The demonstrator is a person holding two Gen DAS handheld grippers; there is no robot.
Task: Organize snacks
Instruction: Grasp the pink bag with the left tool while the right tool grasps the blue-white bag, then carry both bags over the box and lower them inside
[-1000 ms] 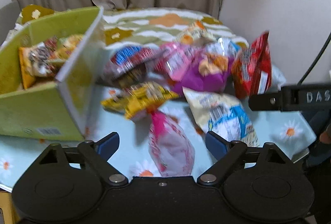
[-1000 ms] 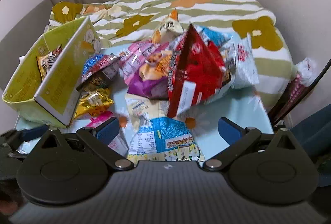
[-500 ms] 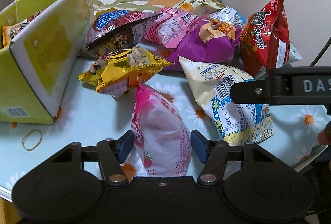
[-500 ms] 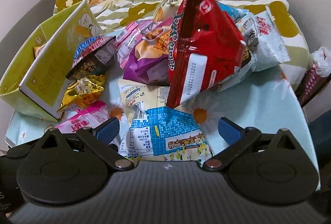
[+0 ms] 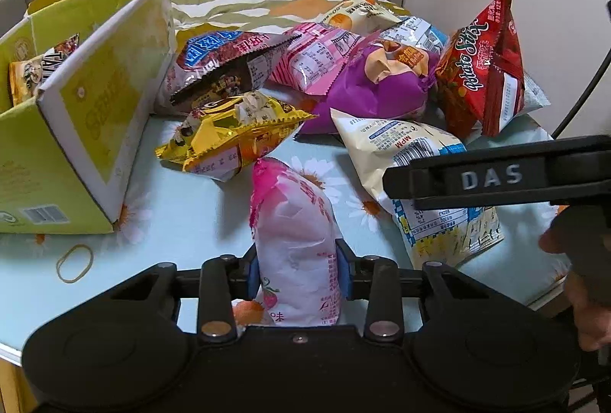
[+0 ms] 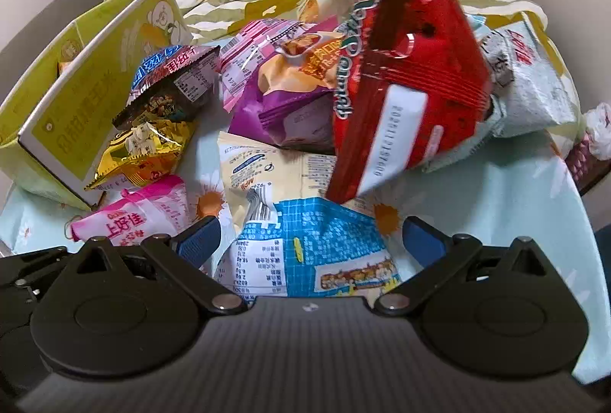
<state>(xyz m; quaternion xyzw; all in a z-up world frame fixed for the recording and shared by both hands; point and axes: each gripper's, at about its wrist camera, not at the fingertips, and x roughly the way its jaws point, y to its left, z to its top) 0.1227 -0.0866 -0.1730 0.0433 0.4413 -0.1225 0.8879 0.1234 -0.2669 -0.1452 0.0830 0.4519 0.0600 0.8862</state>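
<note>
A pink and white snack bag [image 5: 294, 222] stands on the flowered tablecloth [image 5: 191, 222], its lower end between the blue pads of my left gripper [image 5: 298, 271]. The jaws are closing and the pads press both sides of the bag. My right gripper [image 6: 309, 237] hangs open just over a cream and blue bag [image 6: 305, 233], with nothing pinched. The pink bag [image 6: 141, 214] also shows at the left of the right wrist view. A yellow-green cardboard box [image 5: 95, 107] lies tipped at the left with a snack pack inside.
Behind lies a heap: a gold bag [image 5: 233, 138], a purple bag [image 5: 374, 96], a red Potato Stix bag [image 5: 481, 69] standing on end, and several others. A rubber band [image 5: 74, 262] lies near the front left. The table's edge runs close at the right.
My left jaws have come in from wide apart onto the pink bag. Both grippers have sunk closer to the table, the right one onto the cream and blue bag.
</note>
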